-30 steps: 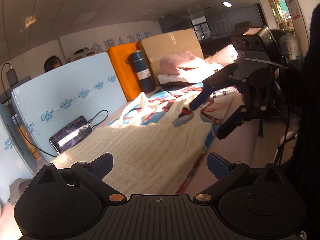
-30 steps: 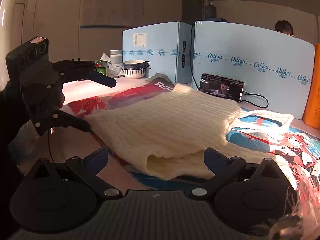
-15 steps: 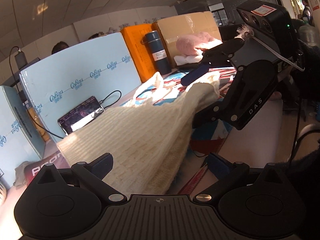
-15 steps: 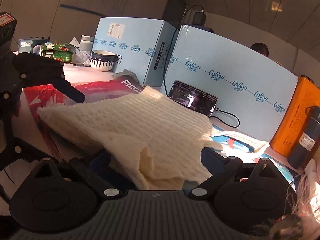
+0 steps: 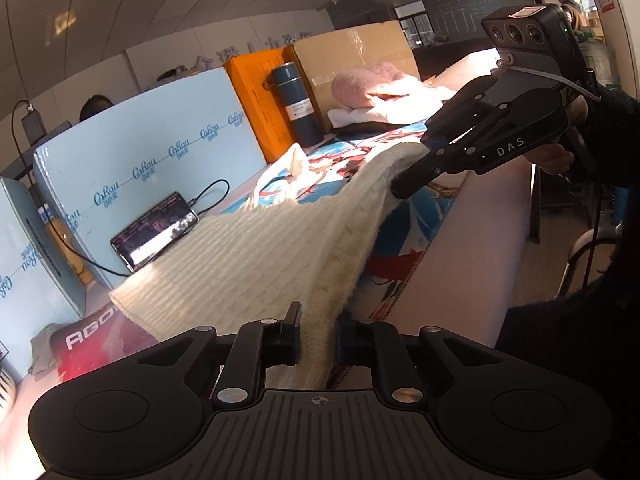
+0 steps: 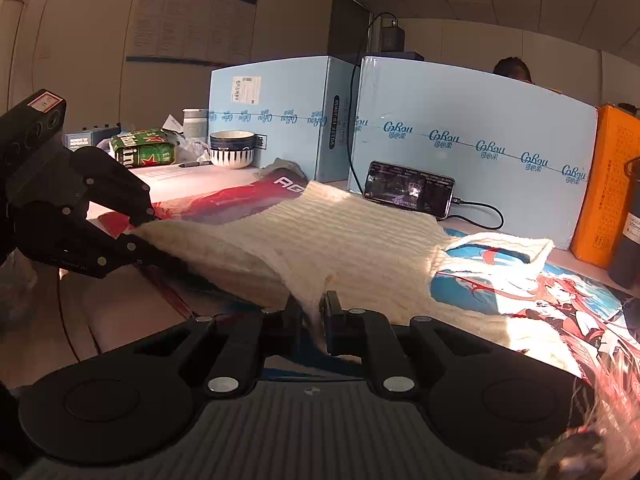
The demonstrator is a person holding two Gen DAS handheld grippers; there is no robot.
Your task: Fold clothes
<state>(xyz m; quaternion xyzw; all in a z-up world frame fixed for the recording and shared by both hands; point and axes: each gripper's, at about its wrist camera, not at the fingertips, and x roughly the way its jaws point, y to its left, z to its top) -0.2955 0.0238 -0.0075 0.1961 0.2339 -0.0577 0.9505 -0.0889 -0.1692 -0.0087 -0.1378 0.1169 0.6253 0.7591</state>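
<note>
the left gripper (image 5: 318, 334) has its jaws drawn close together with a fold of the cream knit sweater (image 5: 256, 256) pinched between them, the fabric rising out of the gap and spreading away over the table. the right gripper (image 6: 311, 320) is likewise nearly closed, its two fingers (image 6: 334, 312) clamping the near edge of the same sweater. in the left wrist view the right gripper (image 5: 412, 178) shows off to the right, its tips buried in the sweater's edge, which is lifted off the surface into a taut ridge between the two grippers. in the right wrist view the left gripper (image 6: 150, 236) appears at the left, its jaws closed over the sweater's far corner.

the sweater lies partly on a printed anime mat (image 6: 532, 292) that covers the table, with one sleeve (image 6: 508, 246) stretched flat toward the back. behind it a smartphone (image 6: 410, 190) with a lit screen leans against a light blue box (image 6: 480, 128), a black cable (image 6: 486, 216) plugged into its side. a second light blue box (image 6: 272, 120) stands to its left. a striped bowl (image 6: 232, 152) and a green heineken carton (image 6: 144, 152) sit further back on the left. an orange box (image 5: 256, 96), a dark flask (image 5: 296, 100), a cardboard box (image 5: 352, 56) and a pink fluffy garment (image 5: 372, 82) stand at the table's far end.
</note>
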